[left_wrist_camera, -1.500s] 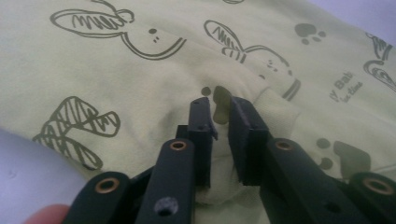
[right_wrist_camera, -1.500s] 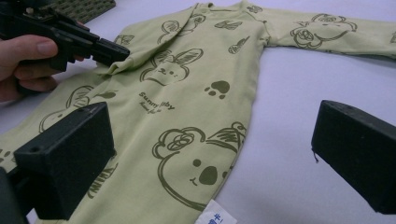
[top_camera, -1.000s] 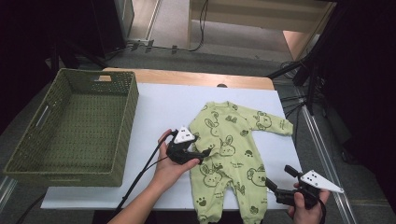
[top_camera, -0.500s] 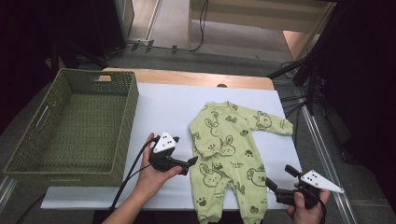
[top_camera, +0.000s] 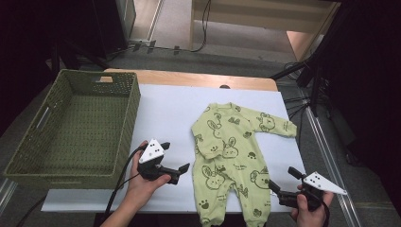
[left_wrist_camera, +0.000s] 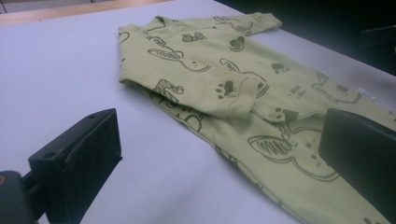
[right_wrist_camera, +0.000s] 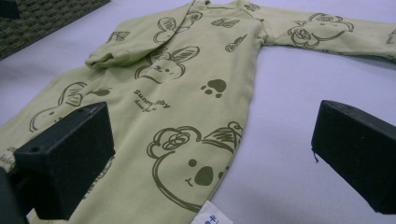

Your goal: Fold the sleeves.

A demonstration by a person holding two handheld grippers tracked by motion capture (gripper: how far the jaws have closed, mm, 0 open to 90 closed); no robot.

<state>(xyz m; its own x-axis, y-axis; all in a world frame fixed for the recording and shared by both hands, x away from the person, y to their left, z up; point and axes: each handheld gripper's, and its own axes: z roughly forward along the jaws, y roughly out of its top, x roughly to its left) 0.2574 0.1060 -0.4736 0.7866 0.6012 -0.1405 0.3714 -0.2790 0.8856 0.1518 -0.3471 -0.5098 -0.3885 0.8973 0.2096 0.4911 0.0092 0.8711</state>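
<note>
Here, largest first.
Table point(top_camera: 165, 113): a white sheet covers the top; a strip of bare wood shows along the far edge.
Basket point(top_camera: 28, 156): green, woven, rectangular, on the left part of the table, with a handle slot in its far wall and in its left wall.
Onesie point(top_camera: 231, 142): light green baby suit printed with dark rabbits, bears and paw marks, lying flat on the sheet to the right of the basket and well apart from it. Collar toward the far edge, 2 legs toward the person. The sleeve on the basket side is folded in across the chest, its cuff point(left_wrist_camera: 245, 95) lying on the front; the other sleeve point(top_camera: 276, 125) stretches out to the right. A small white label point(right_wrist_camera: 212, 215) sticks out at the side seam.
Left gripper point(top_camera: 177, 161): in the person's hand between basket and onesie, just left of the garment and clear of it. Its jaws have just been opening and now stand spread wide with nothing between them.
Right gripper point(top_camera: 283, 181): in the person's other hand at the near right corner, beside the right leg. Jaws spread wide, holding nothing; the cloth lies below and ahead of them.
</note>
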